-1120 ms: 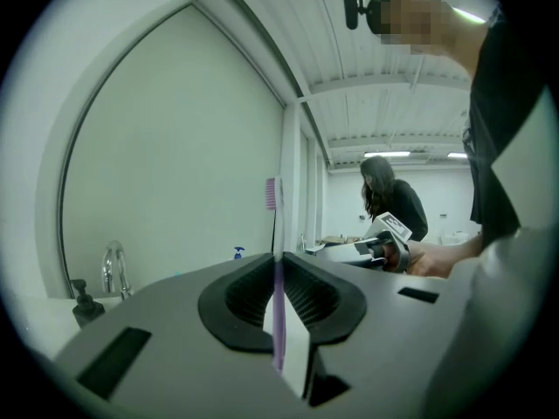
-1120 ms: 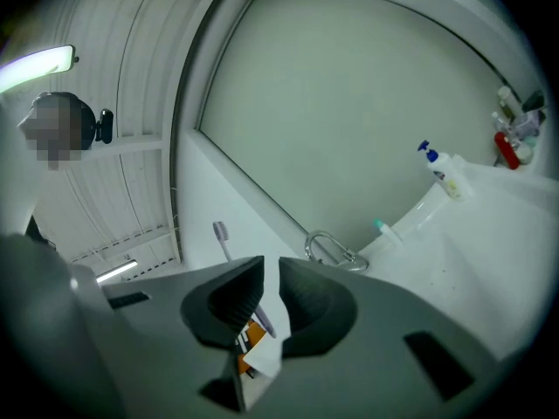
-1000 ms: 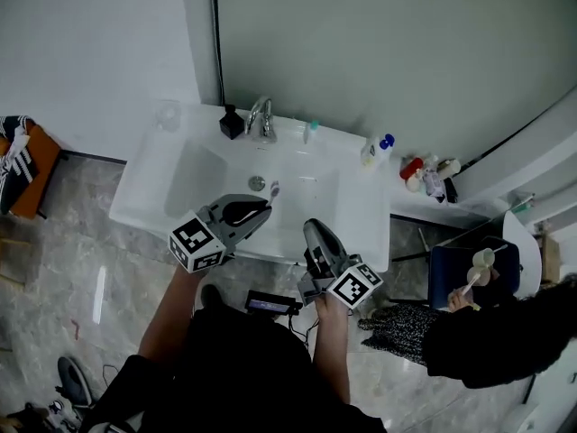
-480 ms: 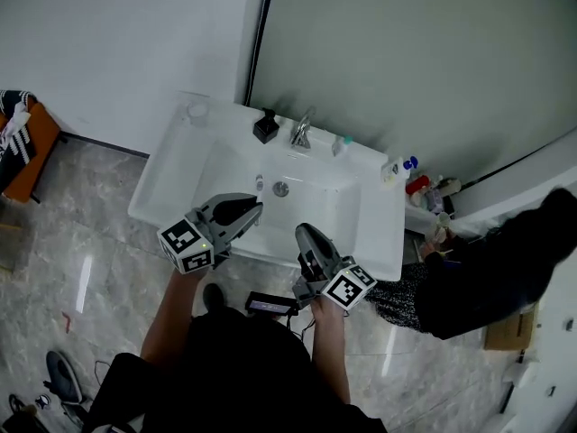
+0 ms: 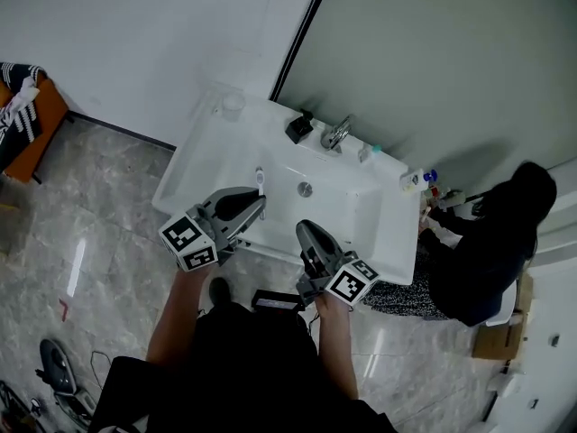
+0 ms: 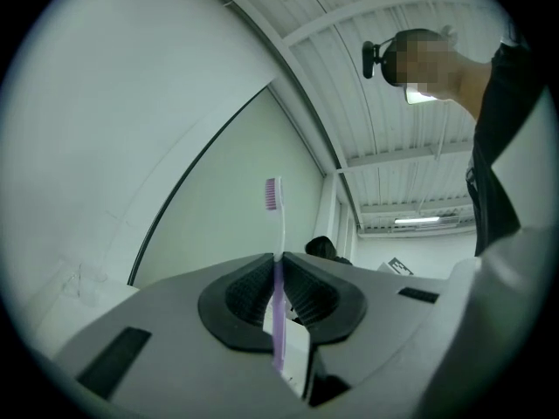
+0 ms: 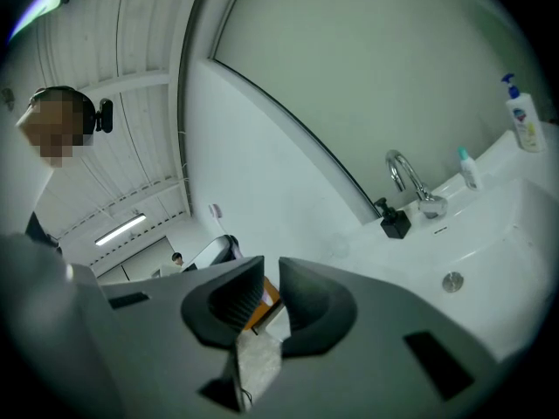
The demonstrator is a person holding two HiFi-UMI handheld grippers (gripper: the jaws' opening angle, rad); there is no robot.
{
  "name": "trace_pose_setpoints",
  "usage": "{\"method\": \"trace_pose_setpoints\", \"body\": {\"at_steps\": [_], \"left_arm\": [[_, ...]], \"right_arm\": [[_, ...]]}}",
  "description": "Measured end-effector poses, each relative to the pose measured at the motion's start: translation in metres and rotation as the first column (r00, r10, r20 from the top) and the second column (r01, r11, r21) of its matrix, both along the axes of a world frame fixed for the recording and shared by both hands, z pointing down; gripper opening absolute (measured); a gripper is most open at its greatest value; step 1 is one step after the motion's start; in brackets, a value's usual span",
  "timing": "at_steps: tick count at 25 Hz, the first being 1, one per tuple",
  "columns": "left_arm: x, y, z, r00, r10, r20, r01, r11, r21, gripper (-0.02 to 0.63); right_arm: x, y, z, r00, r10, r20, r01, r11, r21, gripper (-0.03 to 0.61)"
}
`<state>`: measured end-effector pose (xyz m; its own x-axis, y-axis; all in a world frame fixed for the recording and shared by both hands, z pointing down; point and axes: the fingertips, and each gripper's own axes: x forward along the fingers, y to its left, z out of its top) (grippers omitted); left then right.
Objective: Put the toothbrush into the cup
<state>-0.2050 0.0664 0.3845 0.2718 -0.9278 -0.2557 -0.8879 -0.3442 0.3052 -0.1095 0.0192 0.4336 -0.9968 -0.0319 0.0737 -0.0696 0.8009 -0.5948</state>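
Sink [image 5: 347, 210] and marble floor [image 5: 99, 215] under left hand-held gripper [image 5: 260, 204] tight on toothbrush [image 6: 278, 234], right hand-held gripper [image 5: 306, 234] apart, empty.

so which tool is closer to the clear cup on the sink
Left. The left tool, holding the toothbrush, is over the front edge of the sink, short of the cup; the right tool is farther right and back.

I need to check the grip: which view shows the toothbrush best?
The left gripper view: the toothbrush stands clamped between the jaws, purple bristles up. The head view shows only its small tip; the right gripper view, a tiny distant brush head.
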Motion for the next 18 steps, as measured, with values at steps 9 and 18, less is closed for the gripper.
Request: {"method": "trace_pose_setpoints", "body": {"at_steps": [9,18], "left_arm": [[-0.033,0.003,0.009,0.997,-0.065,-0.045,0.065,0.998,0.001,0.040],[-0.066,-0.020,0.012,0.989,-0.149,-0.002,0.148,0.988,-0.050,0.040]], "right_arm": [[-0.026,-0.001,0.007,0.998,-0.045,-0.036,0.045,0.999,-0.002,0.050],[-0.066,-0.038,0.007,0.994,-0.109,0.022,0.110,0.993,-0.037,0.049]]}}
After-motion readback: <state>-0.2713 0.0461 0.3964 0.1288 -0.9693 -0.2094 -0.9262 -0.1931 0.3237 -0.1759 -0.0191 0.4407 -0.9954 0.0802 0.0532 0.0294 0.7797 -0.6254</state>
